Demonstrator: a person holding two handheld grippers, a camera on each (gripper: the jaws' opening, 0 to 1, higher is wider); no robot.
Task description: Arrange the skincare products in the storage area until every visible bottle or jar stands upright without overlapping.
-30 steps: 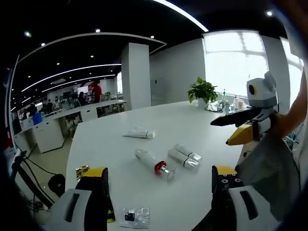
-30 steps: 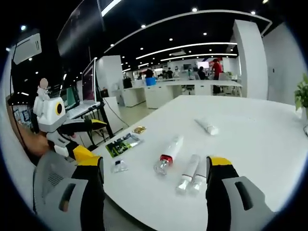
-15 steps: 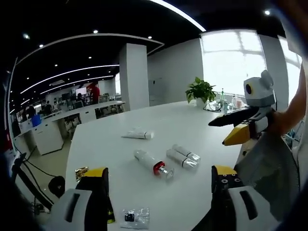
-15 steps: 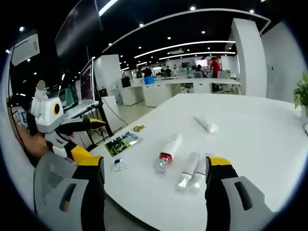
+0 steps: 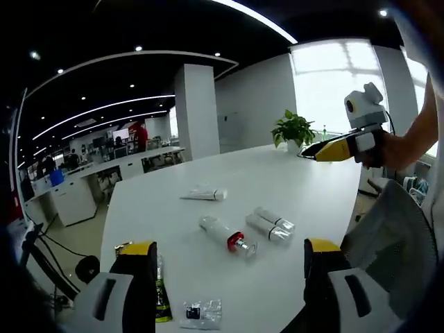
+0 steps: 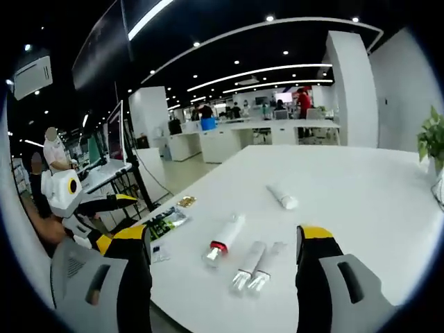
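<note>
Left gripper (image 5: 229,260): jaws spread wide, nothing between them, held above the near edge of the white surface (image 5: 291,180). Right gripper (image 6: 223,243): likewise spread and empty, hanging over the opposite edge of the same surface. In each view the other gripper appears off to one side, clear of the products; the one seen at the left of the right gripper view shows its jaws parted.

Directly ahead of the left gripper lies a bottle with a red collar (image 5: 227,236), on its side with its cap end toward the gripper. Just to its right, two clear-capped tubes (image 5: 272,225) lie side by side, apparently touching along their length. Beyond them, well apart and toward the middle of the surface, a white tube (image 5: 203,195) lies flat.

From the right gripper the same items are met in mirrored order: the red-collared bottle (image 6: 223,238) ahead and slightly left, the pair of tubes (image 6: 251,266) just inside the right jaw's line, the white tube (image 6: 282,197) farther out.

Near the left gripper's left jaw lie a green printed packet (image 5: 161,298), a small clear sachet (image 5: 201,313) and a gold-wrapped item (image 5: 119,246); these look incidental to the task.

Progress, as judged here: nothing stands upright yet. All four products are still lying down, and the paired tubes look to be in contact, so separation and standing of every item remain to be done. No grasp has begun.
</note>
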